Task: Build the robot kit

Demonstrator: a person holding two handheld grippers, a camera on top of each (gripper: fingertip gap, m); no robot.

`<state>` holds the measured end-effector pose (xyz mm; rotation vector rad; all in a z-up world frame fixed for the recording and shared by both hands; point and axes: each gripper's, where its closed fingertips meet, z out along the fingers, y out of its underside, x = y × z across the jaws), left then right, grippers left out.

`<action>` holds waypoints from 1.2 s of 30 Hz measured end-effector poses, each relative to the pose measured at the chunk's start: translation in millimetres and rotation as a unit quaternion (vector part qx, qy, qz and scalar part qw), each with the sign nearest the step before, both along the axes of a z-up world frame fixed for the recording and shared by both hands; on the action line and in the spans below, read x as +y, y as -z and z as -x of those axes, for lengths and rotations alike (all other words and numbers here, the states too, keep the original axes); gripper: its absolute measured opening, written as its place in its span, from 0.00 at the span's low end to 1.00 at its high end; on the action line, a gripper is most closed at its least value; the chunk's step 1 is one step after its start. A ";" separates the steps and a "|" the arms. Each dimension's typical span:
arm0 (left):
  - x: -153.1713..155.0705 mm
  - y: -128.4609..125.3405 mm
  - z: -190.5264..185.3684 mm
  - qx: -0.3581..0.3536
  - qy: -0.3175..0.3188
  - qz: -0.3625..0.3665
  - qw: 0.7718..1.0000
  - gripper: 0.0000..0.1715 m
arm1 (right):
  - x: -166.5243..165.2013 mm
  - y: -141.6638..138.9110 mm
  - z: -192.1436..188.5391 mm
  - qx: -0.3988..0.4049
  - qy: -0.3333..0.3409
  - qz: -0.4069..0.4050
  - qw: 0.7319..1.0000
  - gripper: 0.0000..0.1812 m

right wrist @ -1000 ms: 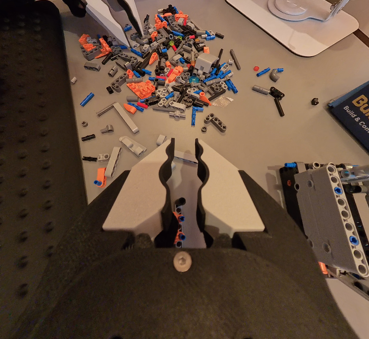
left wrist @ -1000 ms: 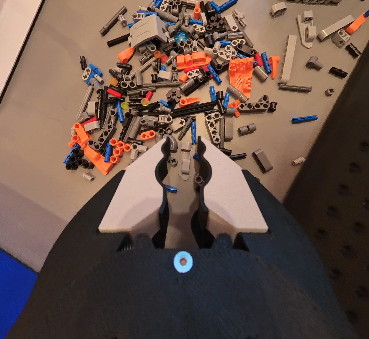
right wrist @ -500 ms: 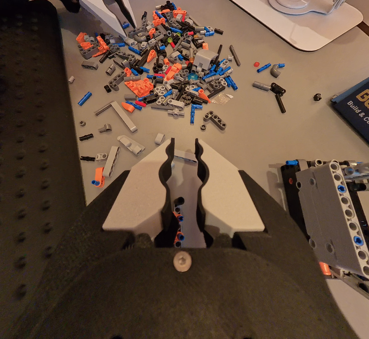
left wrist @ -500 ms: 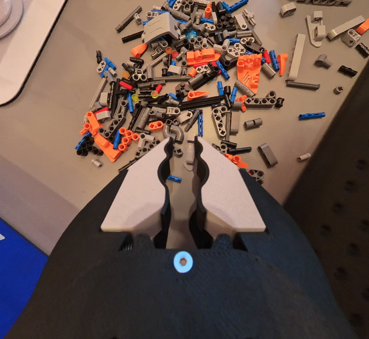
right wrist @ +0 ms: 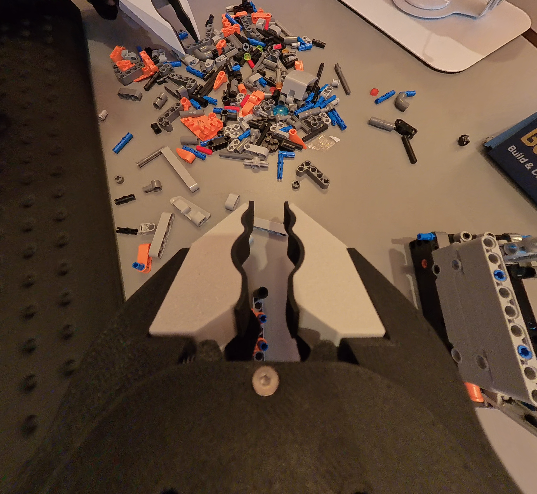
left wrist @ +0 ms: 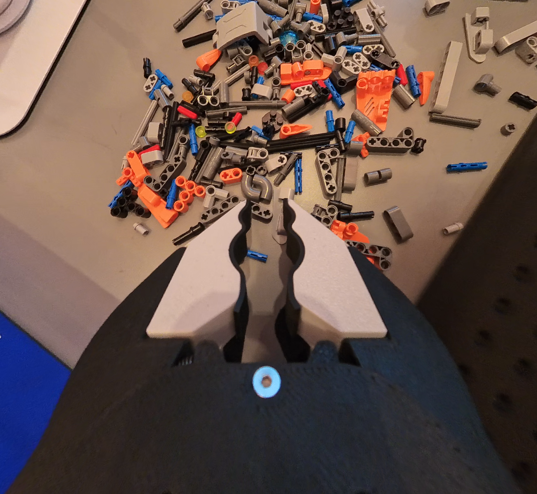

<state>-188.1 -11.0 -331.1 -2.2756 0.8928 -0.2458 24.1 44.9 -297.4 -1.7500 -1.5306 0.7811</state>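
A pile of small building-toy parts (left wrist: 279, 108) in grey, black, blue and orange lies on the grey table (left wrist: 87, 189). My left gripper (left wrist: 266, 202) is open and empty at the pile's near edge. A dark grey curved pipe piece (left wrist: 257, 186) lies just past its tips, and a light grey piece (left wrist: 279, 218) lies on the table between the fingers. The right wrist view shows the left gripper (right wrist: 191, 45) reaching into the pile (right wrist: 247, 102). My right gripper (right wrist: 268, 204) is open and empty, short of the pile, over a flat light grey piece (right wrist: 268, 225).
A partly built grey and black model (right wrist: 494, 305) sits right of my right gripper. A black studded mat (right wrist: 43, 189) borders the table's left side. A white stand base (right wrist: 436, 15) is at the far right, a dark booklet (right wrist: 517, 154) at the right edge. Loose beams (right wrist: 180, 172) lie scattered. Across from one pair of fingers to the other is roughly 25 cm.
My left gripper has drawn back a little from the pile, so the curved pipe piece now shows past its tips. The right gripper has hardly moved. Both stay open.
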 end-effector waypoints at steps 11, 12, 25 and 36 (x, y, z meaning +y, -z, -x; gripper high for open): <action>-3.9 -0.2 -3.7 -0.006 0.007 0.002 1.000 0.10 | 0.2 1.0 0.1 -0.002 0.000 0.001 1.000 0.10; -4.7 -0.2 -4.4 -0.007 0.010 0.002 1.000 0.10 | 0.3 1.3 0.1 -0.002 0.000 0.001 1.000 0.10; -1.6 -5.2 -3.2 -0.013 0.005 -0.013 1.000 0.09 | 1.7 2.3 0.5 -0.002 0.003 0.003 1.000 0.10; 0.1 -7.9 -1.9 -0.021 0.001 -0.021 1.000 0.09 | 2.5 -3.7 18.0 0.012 0.005 -0.004 1.000 0.10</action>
